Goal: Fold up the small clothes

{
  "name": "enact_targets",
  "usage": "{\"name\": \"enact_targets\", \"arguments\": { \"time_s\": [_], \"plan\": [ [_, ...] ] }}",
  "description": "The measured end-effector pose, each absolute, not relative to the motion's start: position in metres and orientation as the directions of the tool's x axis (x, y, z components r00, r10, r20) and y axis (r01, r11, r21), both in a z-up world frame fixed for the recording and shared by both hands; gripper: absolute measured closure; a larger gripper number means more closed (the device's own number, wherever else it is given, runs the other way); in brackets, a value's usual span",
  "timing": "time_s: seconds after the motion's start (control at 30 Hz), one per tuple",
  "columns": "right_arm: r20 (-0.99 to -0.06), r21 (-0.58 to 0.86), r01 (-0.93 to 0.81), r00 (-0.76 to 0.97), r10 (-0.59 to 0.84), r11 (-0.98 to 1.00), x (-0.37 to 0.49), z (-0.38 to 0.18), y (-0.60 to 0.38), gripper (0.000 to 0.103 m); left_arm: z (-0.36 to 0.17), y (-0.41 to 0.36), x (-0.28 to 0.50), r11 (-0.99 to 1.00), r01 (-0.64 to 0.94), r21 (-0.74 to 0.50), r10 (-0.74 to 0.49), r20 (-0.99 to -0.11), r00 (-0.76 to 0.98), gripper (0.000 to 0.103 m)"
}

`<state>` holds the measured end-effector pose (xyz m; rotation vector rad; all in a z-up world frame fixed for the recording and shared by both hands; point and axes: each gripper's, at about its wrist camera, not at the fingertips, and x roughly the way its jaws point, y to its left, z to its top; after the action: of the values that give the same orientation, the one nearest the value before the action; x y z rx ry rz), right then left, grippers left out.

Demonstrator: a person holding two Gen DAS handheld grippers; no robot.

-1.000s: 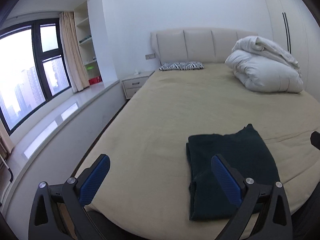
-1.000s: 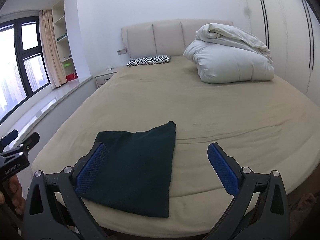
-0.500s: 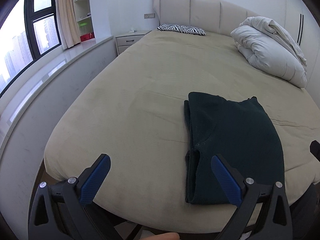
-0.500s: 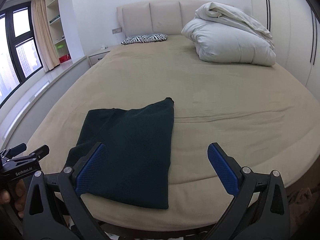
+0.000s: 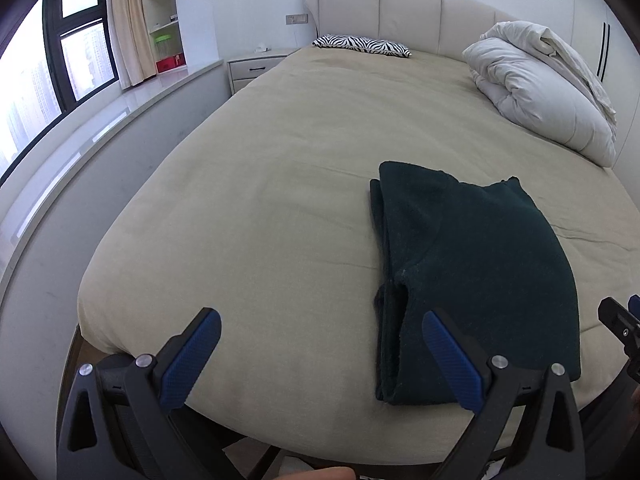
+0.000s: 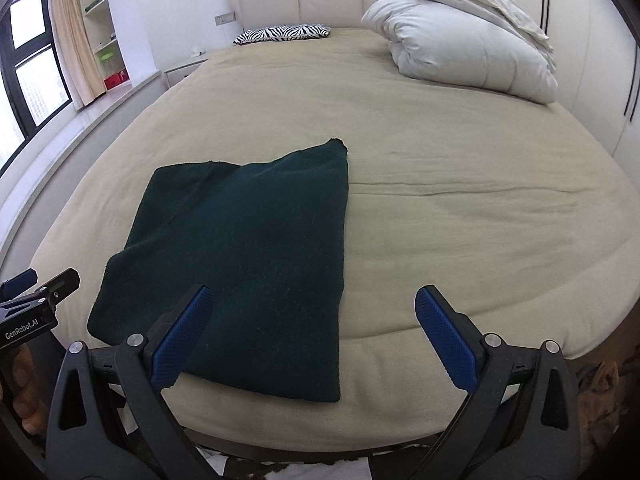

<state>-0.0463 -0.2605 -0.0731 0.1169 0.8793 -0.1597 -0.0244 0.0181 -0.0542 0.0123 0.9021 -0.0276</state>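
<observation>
One dark green garment [image 6: 248, 256] lies flat on the bed [image 6: 460, 208], already folded into a rough rectangle with doubled layers showing along its left edge in the left wrist view. It sits near the foot edge of the bed, at about 11 o'clock from the right gripper [image 6: 310, 334] and 1 o'clock from the left gripper [image 5: 320, 356]. Likely put close to the edge so both tools reach it without stretching.

Both grippers spread wide, nothing between the blue pads, neither touching cloth. Right gripper hovers over the garment's near right corner; its left pad overlaps the fabric in view but appears above it, contact not confirmed. Left gripper hangs off the near left side, right pad in line with the layered edge. Judgement: either a pause before another fold, or the fold is done and the tools are clear. Far edge looks uneven, one corner poking up at 12 o'clock, so a tidy-up could be needed.

Further out: white duvet [image 6: 468, 44] bundled at 1 o'clock by the headboard, zebra pillow [image 6: 282, 33] at 12 o'clock, nightstand [image 5: 256, 68] and window [image 5: 60, 64] at 10 o'clock. All well apart from the garment, so work area stays free.
</observation>
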Motion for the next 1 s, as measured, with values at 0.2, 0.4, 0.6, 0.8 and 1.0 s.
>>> {"name": "enact_targets", "arguments": {
  "time_s": [0.2, 0.4, 0.6, 0.8, 1.0],
  "plan": [
    [-0.780, 0.034, 0.184, 0.619, -0.089, 0.982, -0.044, -0.075, -0.256, 0.000, -0.054, 0.020, -0.023, 1.000, 0.030, 0.001, -0.018, -0.783, 0.622, 0.000],
    [-0.782, 0.035, 0.182, 0.617, -0.086, 0.983, -0.043, -0.074, -0.252, 0.000, -0.054, 0.019, -0.023, 0.999, 0.036, 0.004, -0.019, -0.781, 0.624, 0.000],
    [-0.782, 0.040, 0.183, 0.618, -0.083, 0.982, -0.043, -0.074, -0.250, 0.000, -0.053, 0.017, -0.023, 0.999, 0.044, 0.001, -0.027, -0.779, 0.626, 0.000],
    [-0.782, 0.043, 0.182, 0.618, -0.081, 0.982, -0.043, -0.074, -0.250, 0.000, -0.053, 0.015, -0.024, 0.999, 0.049, 0.000, -0.031, -0.778, 0.628, 0.000],
    [-0.783, 0.047, 0.183, 0.618, -0.078, 0.982, -0.042, -0.073, -0.249, 0.000, -0.052, 0.014, -0.024, 0.999, 0.049, -0.002, -0.032, -0.776, 0.629, 0.000]
  ]
}}
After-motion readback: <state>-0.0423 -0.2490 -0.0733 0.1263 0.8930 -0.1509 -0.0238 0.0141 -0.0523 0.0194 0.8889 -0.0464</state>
